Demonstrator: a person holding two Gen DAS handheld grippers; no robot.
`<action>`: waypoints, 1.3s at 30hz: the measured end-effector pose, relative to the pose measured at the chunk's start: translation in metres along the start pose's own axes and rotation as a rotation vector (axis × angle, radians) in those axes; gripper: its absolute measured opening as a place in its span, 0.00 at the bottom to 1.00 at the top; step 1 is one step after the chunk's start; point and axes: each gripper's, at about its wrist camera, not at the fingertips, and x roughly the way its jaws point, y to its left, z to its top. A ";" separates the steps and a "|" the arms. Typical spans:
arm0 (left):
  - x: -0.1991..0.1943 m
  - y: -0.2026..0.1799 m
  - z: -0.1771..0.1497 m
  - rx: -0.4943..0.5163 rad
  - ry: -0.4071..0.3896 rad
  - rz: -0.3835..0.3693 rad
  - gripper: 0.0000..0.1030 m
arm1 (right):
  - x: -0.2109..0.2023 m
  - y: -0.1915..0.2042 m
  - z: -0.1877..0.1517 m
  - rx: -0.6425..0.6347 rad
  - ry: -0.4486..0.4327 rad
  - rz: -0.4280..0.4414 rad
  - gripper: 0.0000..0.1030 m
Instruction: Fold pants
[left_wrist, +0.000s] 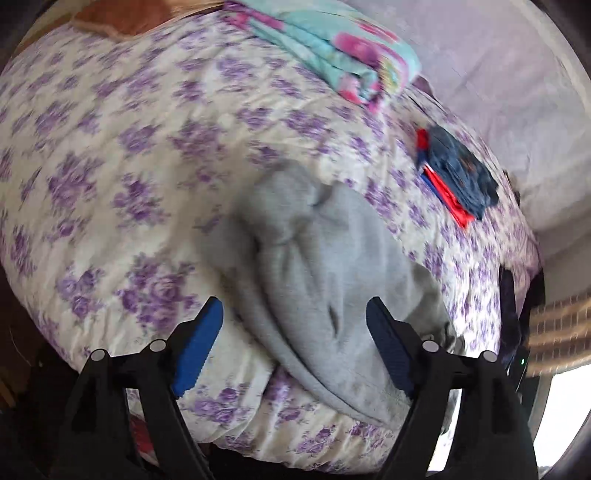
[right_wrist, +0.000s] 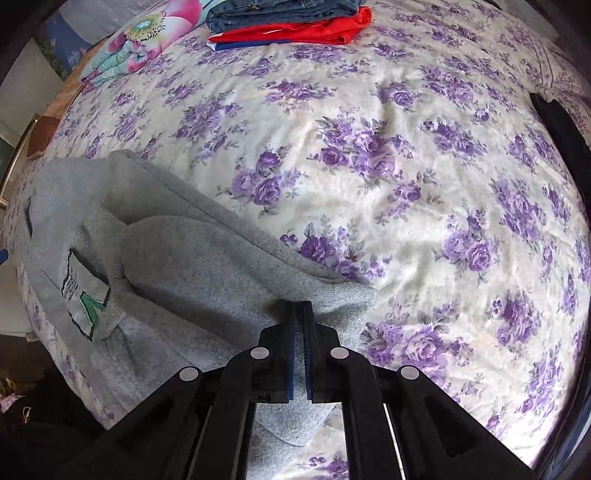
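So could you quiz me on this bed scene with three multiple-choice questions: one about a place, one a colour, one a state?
1. Where do the folded jeans lie?
A. on a red garment
B. on the floor
C. on the grey pants

2. What colour are the bedspread flowers?
A. yellow
B. purple
C. orange

3. How is the right gripper?
A. wide open
B. out of view
C. shut on the grey pants

Answers: 1 A, denim sits on red cloth; 2 B, purple roses throughout; 3 C, its pads pinch grey fabric.
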 end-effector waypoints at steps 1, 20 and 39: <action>0.003 0.015 0.001 -0.059 0.015 -0.012 0.75 | -0.001 0.000 0.000 -0.007 0.002 0.001 0.06; 0.061 -0.056 0.010 0.175 0.050 0.049 0.19 | -0.045 0.052 -0.005 -0.077 0.004 0.200 0.07; 0.037 -0.078 -0.005 0.267 -0.024 -0.018 0.20 | 0.020 0.211 0.057 -0.309 0.062 0.272 0.10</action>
